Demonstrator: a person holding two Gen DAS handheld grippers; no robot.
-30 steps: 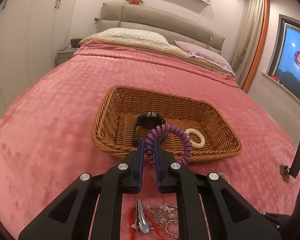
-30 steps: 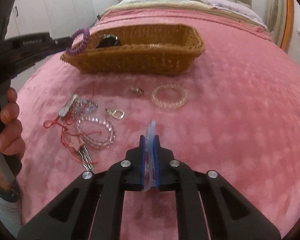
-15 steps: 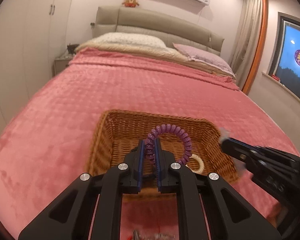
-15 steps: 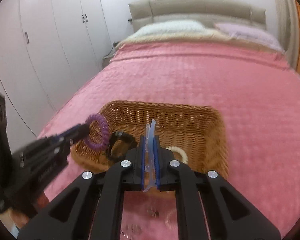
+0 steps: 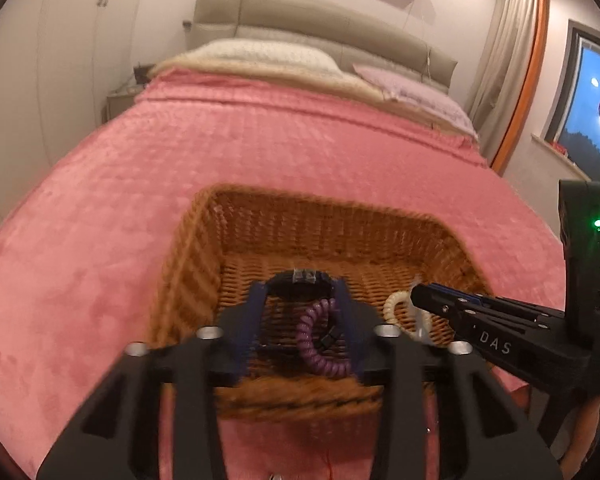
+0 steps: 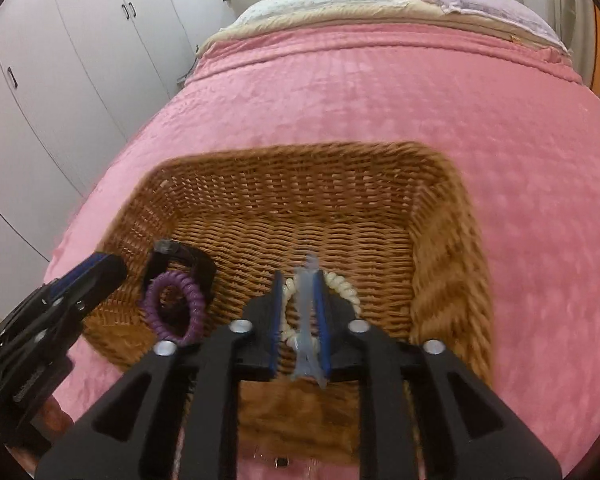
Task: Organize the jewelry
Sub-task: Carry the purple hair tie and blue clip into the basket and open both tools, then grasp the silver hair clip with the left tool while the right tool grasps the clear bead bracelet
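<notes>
Both your grippers hang over the brown woven wicker basket [image 6: 440, 240] on the pink bedspread [image 6: 380, 92]. Your left gripper [image 5: 300, 312] has just been opening; the purple spiral hair tie [image 6: 176, 308] lies loose inside the basket. Your right gripper [image 6: 298, 320] has just been opening too, with the translucent pale-blue clip [image 6: 308, 320] between its parted jaws.

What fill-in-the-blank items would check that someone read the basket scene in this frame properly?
1. The coil tie leaning on the black watch is ____ in colour.
2. The cream coil tie lies inside the wicker ____.
3. That container stands on a ____ bedspread.

Missing words: purple; basket; pink.
</notes>
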